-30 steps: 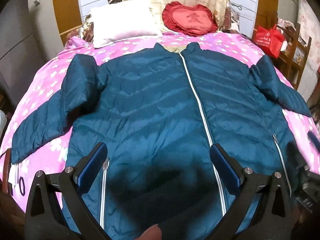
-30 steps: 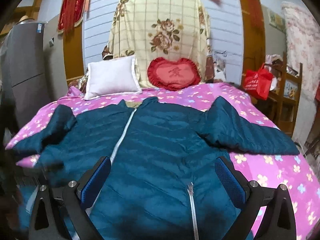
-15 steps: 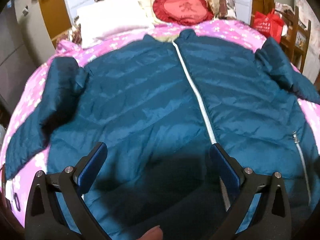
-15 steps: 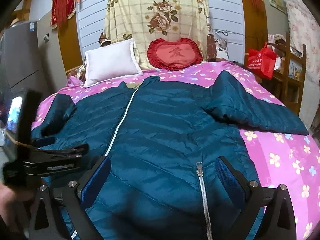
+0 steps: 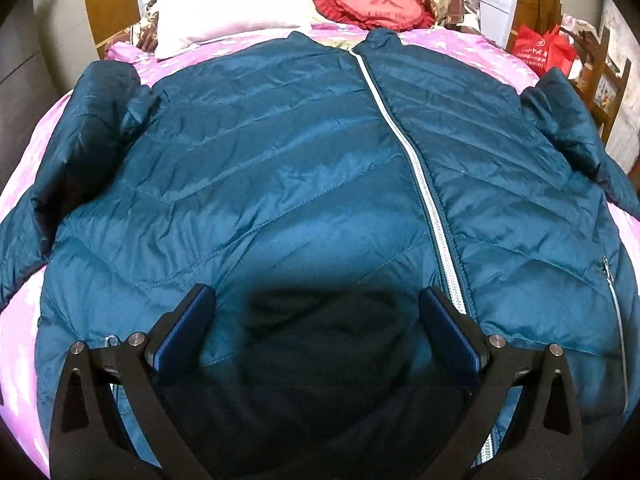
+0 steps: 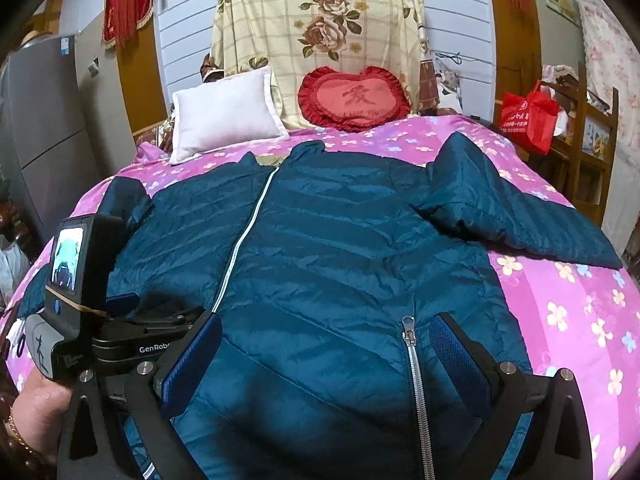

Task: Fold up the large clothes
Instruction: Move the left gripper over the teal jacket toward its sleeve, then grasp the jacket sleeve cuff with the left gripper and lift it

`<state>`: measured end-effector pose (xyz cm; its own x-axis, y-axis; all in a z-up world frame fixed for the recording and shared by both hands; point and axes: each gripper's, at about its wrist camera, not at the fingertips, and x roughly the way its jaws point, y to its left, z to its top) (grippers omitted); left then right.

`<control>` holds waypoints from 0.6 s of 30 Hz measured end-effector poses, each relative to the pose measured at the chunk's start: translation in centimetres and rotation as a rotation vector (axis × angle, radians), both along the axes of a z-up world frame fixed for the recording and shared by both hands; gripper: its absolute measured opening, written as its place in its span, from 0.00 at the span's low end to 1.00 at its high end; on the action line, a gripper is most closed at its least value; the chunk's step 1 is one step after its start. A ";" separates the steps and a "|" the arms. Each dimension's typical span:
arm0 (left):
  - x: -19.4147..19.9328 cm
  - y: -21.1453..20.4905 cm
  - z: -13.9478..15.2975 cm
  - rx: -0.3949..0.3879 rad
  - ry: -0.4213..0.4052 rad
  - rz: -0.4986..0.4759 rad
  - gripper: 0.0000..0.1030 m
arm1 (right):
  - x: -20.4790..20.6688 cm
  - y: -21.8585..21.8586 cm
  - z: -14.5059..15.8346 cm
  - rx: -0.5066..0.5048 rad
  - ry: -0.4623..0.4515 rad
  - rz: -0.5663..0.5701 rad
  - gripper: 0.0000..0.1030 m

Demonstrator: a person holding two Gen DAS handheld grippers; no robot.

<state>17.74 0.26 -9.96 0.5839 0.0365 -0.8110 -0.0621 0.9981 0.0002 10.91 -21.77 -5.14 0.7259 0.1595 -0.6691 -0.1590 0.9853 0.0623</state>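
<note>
A large teal quilted jacket [image 5: 280, 168] lies face up and zipped on the pink flowered bed, also in the right wrist view [image 6: 340, 248]. Its sleeves spread out to both sides. My left gripper [image 5: 316, 320] is open and empty, low over the jacket's lower front, left of the white centre zip [image 5: 424, 188]. My right gripper [image 6: 326, 340] is open and empty over the jacket's lower right front, astride a pocket zip [image 6: 412, 360]. The left gripper's body [image 6: 100, 312] shows at the left of the right wrist view.
A white pillow [image 6: 224, 116] and a red heart cushion [image 6: 356, 98] sit at the bed's head. A red bag [image 6: 528, 116] hangs on a wooden rack at the right. A grey fridge [image 6: 40, 132] stands left. Pink sheet [image 6: 576, 320] lies bare right of the jacket.
Both grippers have moved forward and lower over the jacket. The left gripper has come into the right wrist view. Both stay open.
</note>
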 end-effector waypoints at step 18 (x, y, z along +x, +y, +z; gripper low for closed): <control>-5.9 6.9 7.7 -0.036 -0.152 0.076 1.00 | 0.0 -1.6 -0.3 0.060 0.018 -0.046 1.00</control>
<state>11.80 7.17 -2.23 0.6969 0.0576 -0.7148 -0.1336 0.9898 -0.0505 10.96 -23.33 -5.43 0.7211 0.1665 -0.6726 -0.1121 0.9860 0.1239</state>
